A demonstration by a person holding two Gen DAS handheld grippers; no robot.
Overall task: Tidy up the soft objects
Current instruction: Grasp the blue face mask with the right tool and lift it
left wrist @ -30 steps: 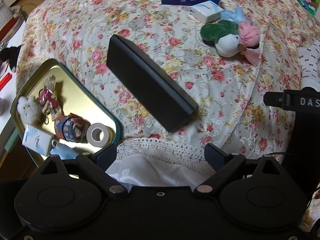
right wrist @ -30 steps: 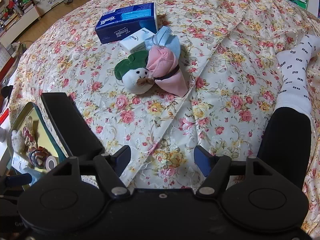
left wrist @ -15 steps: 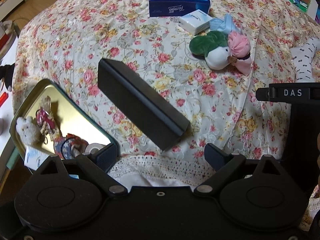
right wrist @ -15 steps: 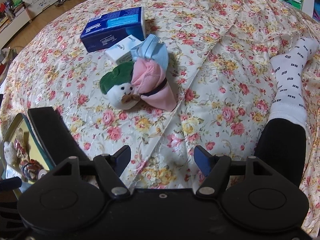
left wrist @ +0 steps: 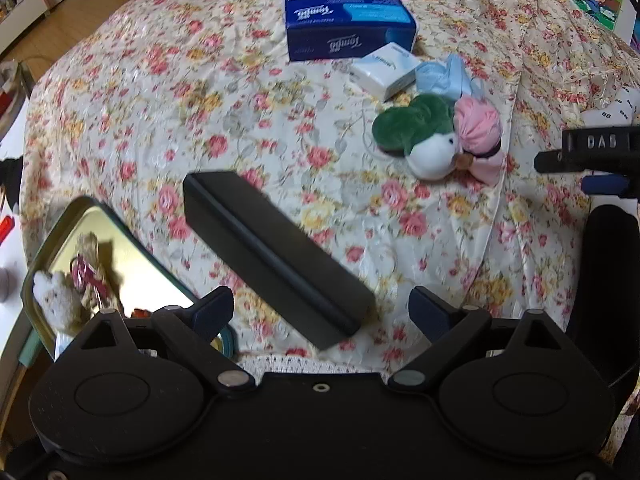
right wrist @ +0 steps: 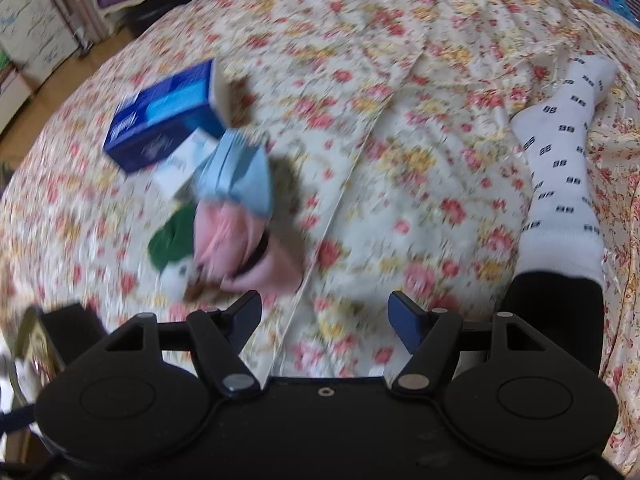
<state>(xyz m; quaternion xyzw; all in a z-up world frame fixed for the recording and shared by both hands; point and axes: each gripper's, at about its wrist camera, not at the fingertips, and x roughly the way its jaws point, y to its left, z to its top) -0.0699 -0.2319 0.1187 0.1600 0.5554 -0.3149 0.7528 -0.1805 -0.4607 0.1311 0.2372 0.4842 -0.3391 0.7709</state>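
Left wrist view: the left claw [left wrist: 322, 306] hangs open and empty over the bed [left wrist: 132, 92]. The plush toy [left wrist: 424, 138] lies just beyond the black box [left wrist: 272, 256], long axis slanting, white face toward the claw.

Right wrist view: blurred; the right claw [right wrist: 324, 318] gapes empty just short of the plush toy [right wrist: 180, 248]. I'd slow down and straddle its middle across the length.
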